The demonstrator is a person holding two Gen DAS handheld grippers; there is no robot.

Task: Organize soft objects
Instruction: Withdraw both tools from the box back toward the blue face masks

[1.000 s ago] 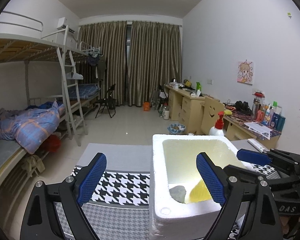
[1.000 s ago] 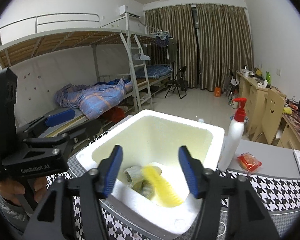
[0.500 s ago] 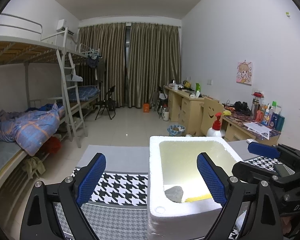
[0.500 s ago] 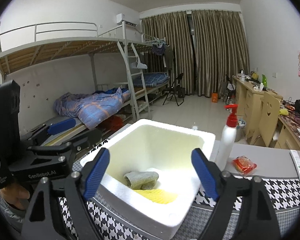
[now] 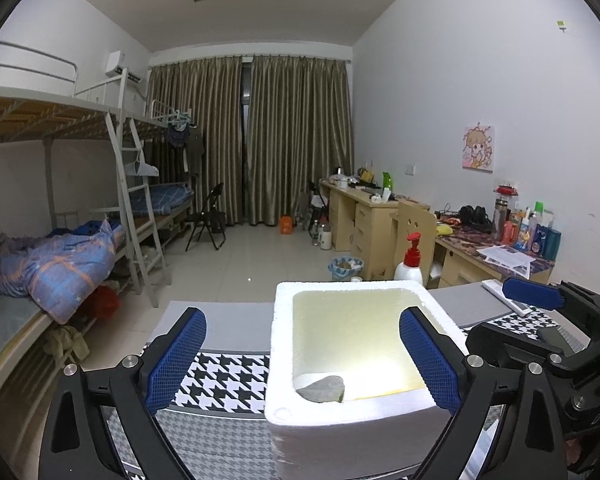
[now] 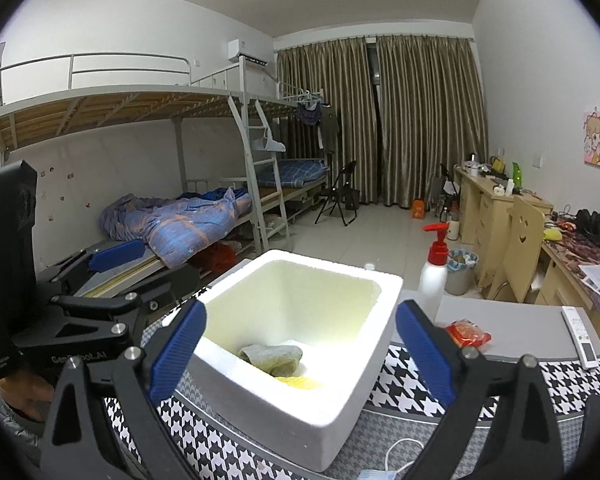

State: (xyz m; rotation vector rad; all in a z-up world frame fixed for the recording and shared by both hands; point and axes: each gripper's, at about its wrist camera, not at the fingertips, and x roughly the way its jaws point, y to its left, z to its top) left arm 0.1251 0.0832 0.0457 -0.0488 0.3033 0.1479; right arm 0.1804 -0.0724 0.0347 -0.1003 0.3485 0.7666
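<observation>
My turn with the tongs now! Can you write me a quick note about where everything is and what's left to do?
Left tongs: open, holding nothing, beside the white foam box.
Right tongs: jaws have just been opening, now wide and holding nothing, facing the box.
In the box: a grey folded cloth and a yellow soft thing, lying next to each other on the bottom.
Done: both are dropped in.
Left: perhaps the red packet on the table by the pump bottle; whether it is soft, I cannot tell.
</observation>
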